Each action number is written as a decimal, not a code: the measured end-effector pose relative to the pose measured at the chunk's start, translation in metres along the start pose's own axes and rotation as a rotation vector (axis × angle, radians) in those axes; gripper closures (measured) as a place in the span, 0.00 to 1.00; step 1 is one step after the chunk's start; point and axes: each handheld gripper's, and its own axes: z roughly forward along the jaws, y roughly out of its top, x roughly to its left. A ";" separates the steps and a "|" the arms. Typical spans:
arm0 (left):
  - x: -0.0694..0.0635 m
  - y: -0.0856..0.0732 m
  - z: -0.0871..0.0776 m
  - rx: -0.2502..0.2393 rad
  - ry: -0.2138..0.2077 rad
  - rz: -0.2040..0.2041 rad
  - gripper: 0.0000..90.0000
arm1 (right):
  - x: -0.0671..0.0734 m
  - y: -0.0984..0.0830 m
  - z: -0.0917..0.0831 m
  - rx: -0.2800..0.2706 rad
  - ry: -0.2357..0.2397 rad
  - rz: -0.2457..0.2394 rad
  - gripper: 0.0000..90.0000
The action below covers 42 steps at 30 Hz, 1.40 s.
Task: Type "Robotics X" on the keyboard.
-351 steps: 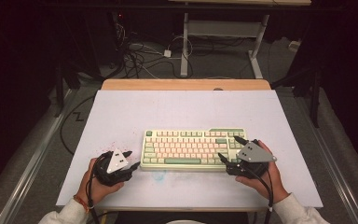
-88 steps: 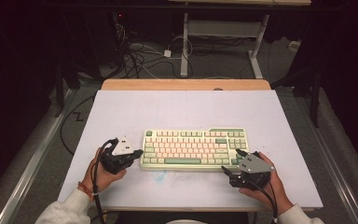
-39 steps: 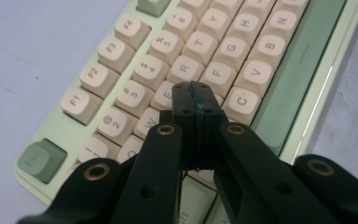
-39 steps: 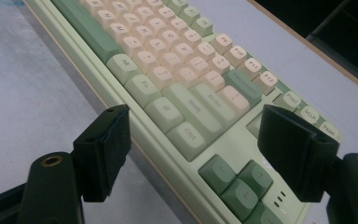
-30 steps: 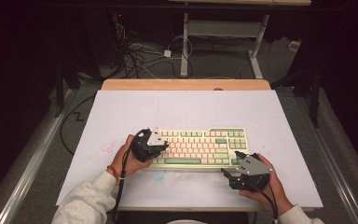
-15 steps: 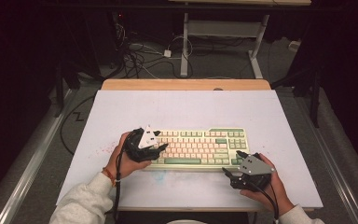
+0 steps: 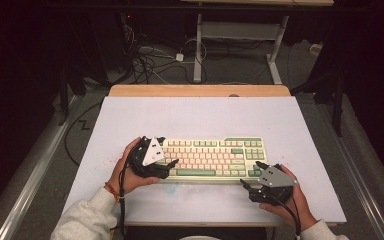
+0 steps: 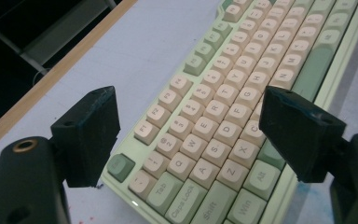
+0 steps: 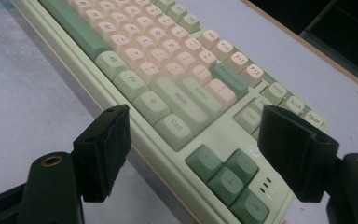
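Two grippers at the ends of a keyboard point(image 7: 212, 159) lying near the front of the white table point(image 7: 195, 115).

Part of the keyboard's left end is hidden under the left gripper point(image 7: 169, 167) in the high view, and both gripper views cut the keyboard off. Left gripper jaws have just been opening and now stand wide, nothing held, keys below them. Right gripper point(image 7: 250, 176) spreads wide at the arrow-key corner, empty. Since a second ago the left hand point(image 7: 130, 170) drew back toward the keyboard's left edge; the right stayed put.
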 end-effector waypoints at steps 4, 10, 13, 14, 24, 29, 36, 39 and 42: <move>0.001 -0.007 -0.003 0.012 0.016 -0.001 0.22 | -0.001 0.000 0.000 -0.001 -0.007 0.002 0.29; 0.002 -0.019 -0.008 0.037 0.034 0.000 0.22 | -0.003 0.000 -0.002 -0.003 -0.015 0.008 0.29; 0.002 -0.025 -0.012 0.036 0.037 -0.003 0.22 | -0.004 0.000 -0.002 -0.005 -0.019 0.008 0.29; 0.002 -0.026 -0.013 0.037 0.037 -0.005 0.22 | -0.005 0.000 -0.002 -0.008 -0.020 0.011 0.29; -0.002 -0.043 -0.021 0.054 0.053 -0.013 0.22 | -0.009 0.001 -0.005 -0.018 -0.031 0.021 0.29; -0.004 -0.052 -0.025 0.071 0.054 -0.028 0.22 | -0.011 0.002 -0.005 -0.036 -0.022 0.044 0.30; -0.008 -0.064 -0.027 0.107 0.051 -0.043 0.22 | -0.016 0.008 -0.007 -0.049 0.017 0.084 0.44; -0.010 -0.067 -0.029 0.122 0.055 -0.047 0.22 | -0.019 0.011 -0.009 -0.052 0.040 0.100 0.58; -0.009 -0.069 -0.032 0.120 0.057 -0.059 0.22 | -0.020 0.016 -0.009 -0.038 0.068 0.094 0.73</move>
